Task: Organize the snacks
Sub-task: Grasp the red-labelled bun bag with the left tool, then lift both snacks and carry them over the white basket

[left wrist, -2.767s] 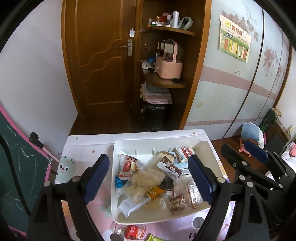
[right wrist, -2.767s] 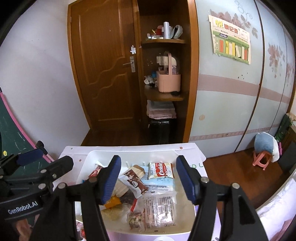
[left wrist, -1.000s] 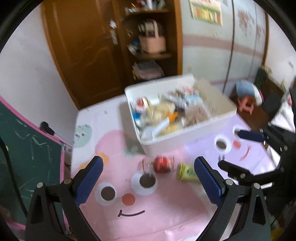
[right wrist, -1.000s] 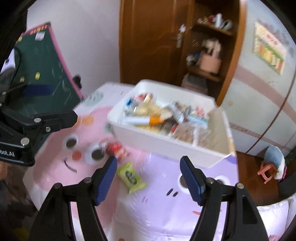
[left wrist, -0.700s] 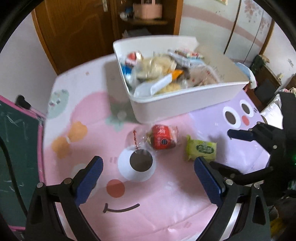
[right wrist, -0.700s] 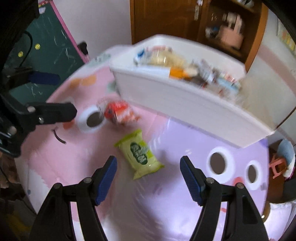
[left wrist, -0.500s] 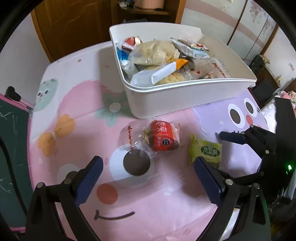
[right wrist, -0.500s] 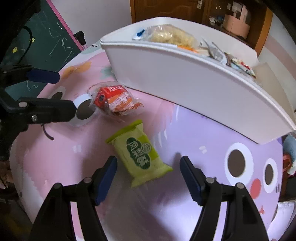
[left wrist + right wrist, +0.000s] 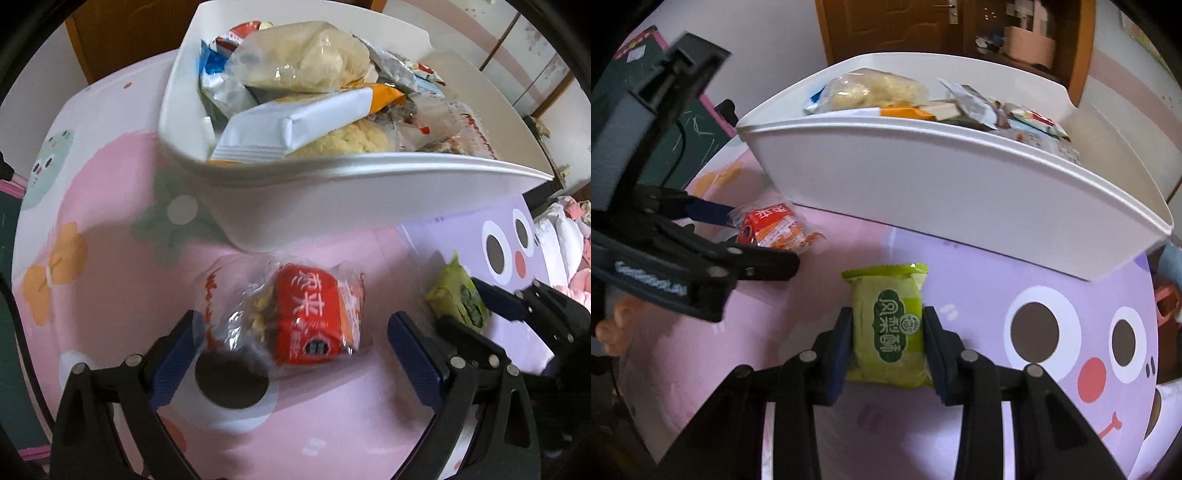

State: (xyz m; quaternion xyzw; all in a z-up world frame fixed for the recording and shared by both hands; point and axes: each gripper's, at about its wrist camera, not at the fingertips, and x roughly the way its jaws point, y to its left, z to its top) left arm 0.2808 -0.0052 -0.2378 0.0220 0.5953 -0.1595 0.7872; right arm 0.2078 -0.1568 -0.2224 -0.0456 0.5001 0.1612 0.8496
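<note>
A red snack pack in clear wrap lies on the pink cartoon mat, just in front of the white bin. My left gripper is open and straddles it, the left pad close to the wrapper's edge. A green snack pack lies flat to the right of the red one. My right gripper is closing on the green pack, with both pads against its long sides. The bin is heaped with several packets.
A green chalkboard leans at the table's left. A wooden door and a shelf with a pink basket stand behind the bin. A hand's fingers show at the left edge. The bin wall rises close behind both packs.
Both grippers came down from above the bin to the mat. The left now straddles the red pack. The right jaws narrowed onto the green pack.
</note>
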